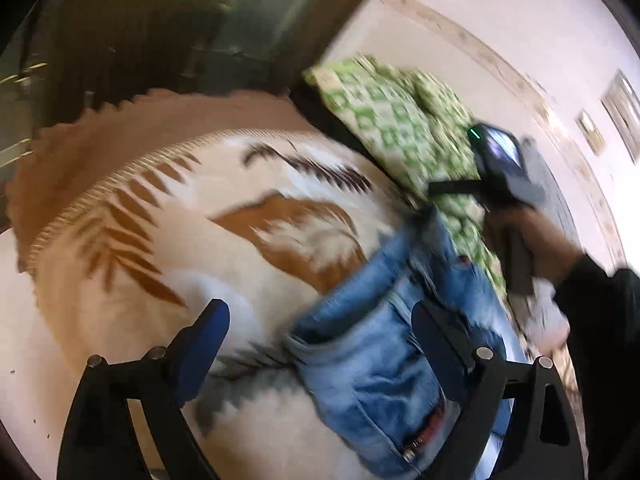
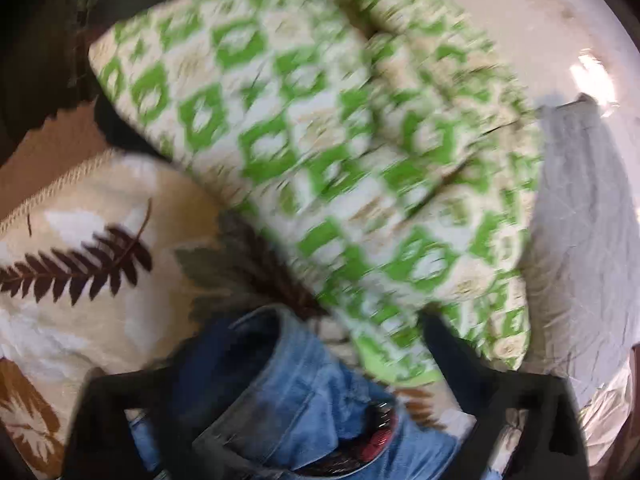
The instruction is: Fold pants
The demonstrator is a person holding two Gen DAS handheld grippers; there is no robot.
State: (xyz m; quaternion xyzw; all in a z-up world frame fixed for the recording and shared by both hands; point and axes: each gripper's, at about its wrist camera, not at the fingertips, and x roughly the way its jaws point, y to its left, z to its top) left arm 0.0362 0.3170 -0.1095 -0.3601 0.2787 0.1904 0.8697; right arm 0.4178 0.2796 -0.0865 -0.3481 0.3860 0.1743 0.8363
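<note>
Both of my grippers, left gripper (image 1: 320, 344) and right gripper (image 2: 308, 368), hang wide open over the blue jeans (image 1: 372, 360) lying on the leaf-patterned blanket (image 1: 160, 240), near its pillow (image 2: 300, 140) edge.

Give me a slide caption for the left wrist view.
Open left tool over folded blue jeans on a leaf-print blanket, green patterned pillow behind.

Daylit, heavy motion blur both views, fisheye-warped edges.
</note>
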